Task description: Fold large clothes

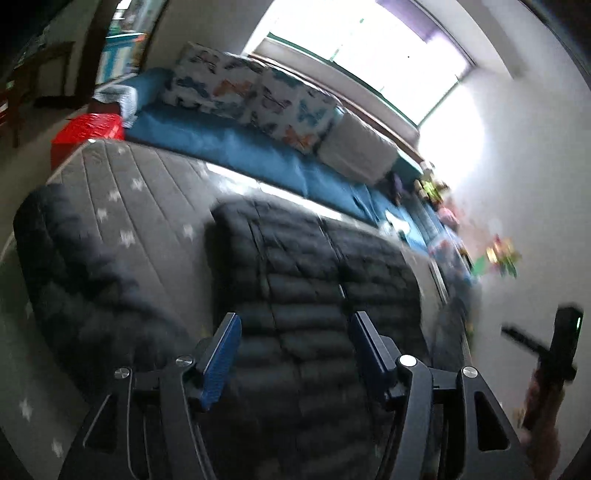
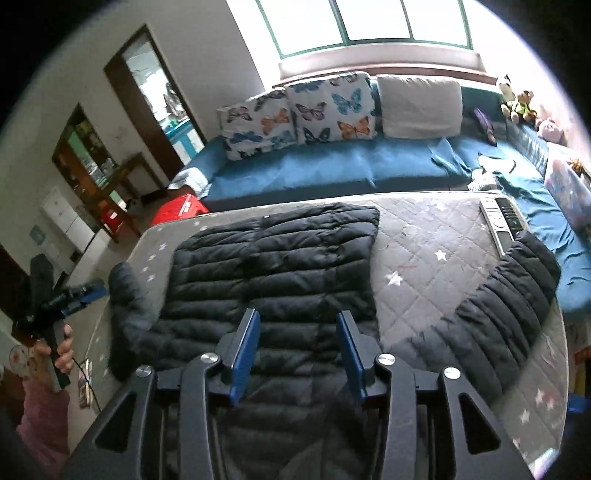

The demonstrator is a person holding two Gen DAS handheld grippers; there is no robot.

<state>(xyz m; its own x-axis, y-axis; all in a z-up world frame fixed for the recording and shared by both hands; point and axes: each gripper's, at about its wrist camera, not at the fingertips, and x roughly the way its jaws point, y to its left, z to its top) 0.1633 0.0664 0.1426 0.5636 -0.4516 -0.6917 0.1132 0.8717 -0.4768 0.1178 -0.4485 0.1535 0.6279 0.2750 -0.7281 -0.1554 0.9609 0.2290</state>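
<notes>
black quilted puffer jacket [image 2: 273,266] spread on a grey star-print quilted mattress [image 2: 436,236]
both grippers, left [image 1: 293,354] and right [image 2: 297,350], hover with jaws apart, empty; blue sofa [image 2: 332,166] sits under a bright window [image 2: 369,22].

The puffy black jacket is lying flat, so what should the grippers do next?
Probably reach for a sleeve and fold it in. The black quilted puffer jacket lies on the grey star-print mattress with its right sleeve spread outward, and both grippers are open, holding nothing.

Black quilted jacket [image 2: 273,266], star-patterned grey mattress [image 2: 436,236]
</notes>
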